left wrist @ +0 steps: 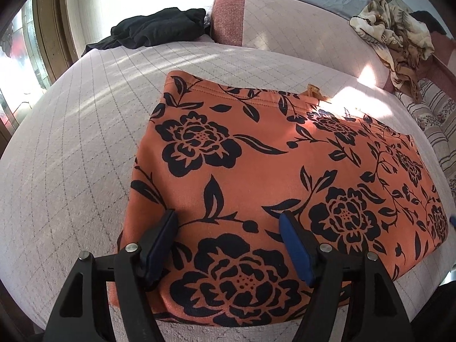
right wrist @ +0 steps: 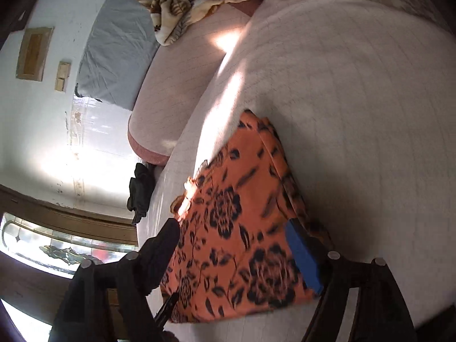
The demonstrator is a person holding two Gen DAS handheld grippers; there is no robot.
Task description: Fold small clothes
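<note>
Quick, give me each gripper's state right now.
Left gripper: open, jaws spread over the orange floral garment, holding nothing.
Right gripper: open, jaws wide over the same garment, gripping nothing.

Orange black-flowered garment (left wrist: 256, 154) lies folded flat on bed.

Matt floral cloth garment (left wrist: 256, 154) — quilted bedcover (left wrist: 85, 142).

bed cover (left wrist: 85, 131): quilted, pale | black garment (left wrist: 154, 30): its far-left edge | patterned blanket (left wrist: 396, 37): far-right, possibly fleece
</note>
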